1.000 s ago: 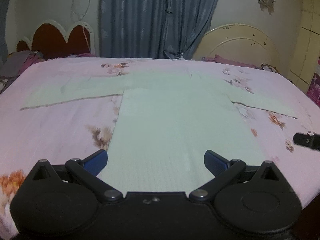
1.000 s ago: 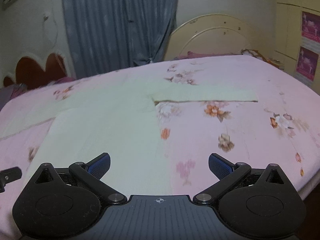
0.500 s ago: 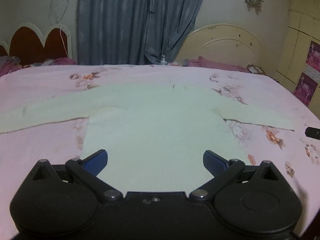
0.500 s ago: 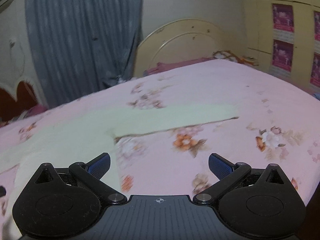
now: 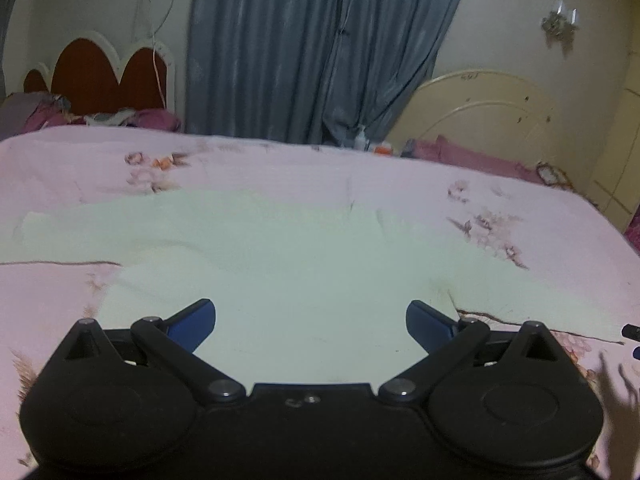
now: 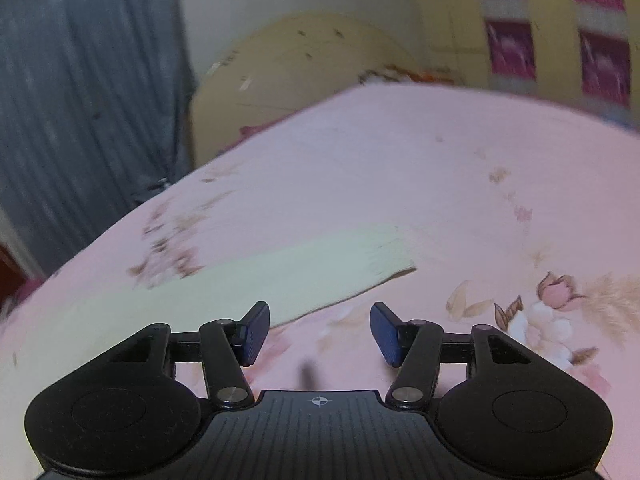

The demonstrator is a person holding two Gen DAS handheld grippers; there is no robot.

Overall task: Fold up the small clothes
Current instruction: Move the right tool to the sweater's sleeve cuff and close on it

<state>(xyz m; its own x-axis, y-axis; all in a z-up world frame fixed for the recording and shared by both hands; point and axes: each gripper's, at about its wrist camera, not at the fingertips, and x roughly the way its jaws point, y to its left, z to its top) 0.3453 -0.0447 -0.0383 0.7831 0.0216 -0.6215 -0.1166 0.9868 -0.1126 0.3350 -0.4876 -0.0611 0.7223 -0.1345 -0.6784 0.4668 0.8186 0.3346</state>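
Observation:
A pale green long-sleeved top (image 5: 304, 280) lies flat on the pink floral bedspread (image 5: 280, 168), sleeves spread to both sides. My left gripper (image 5: 311, 322) is open and empty over the top's lower body. In the right wrist view the right sleeve (image 6: 280, 276) runs across the bed, its cuff (image 6: 392, 258) just beyond my right gripper (image 6: 319, 334). The right gripper is partly open and empty, low over the bedspread by the sleeve's near edge. Its tip (image 5: 632, 332) shows at the right edge of the left wrist view.
A blue curtain (image 5: 320, 48) hangs behind the bed. A red scalloped headboard (image 5: 100, 76) stands at the back left, a cream headboard (image 5: 480, 120) at the back right. A yellow wardrobe with pink posters (image 6: 560, 28) stands to the right. Bottles (image 5: 362, 138) sit behind the bed.
The right gripper has swung right and forward to the right sleeve's cuff and narrowed its jaws. The left gripper has moved forward over the top's body and stays open.

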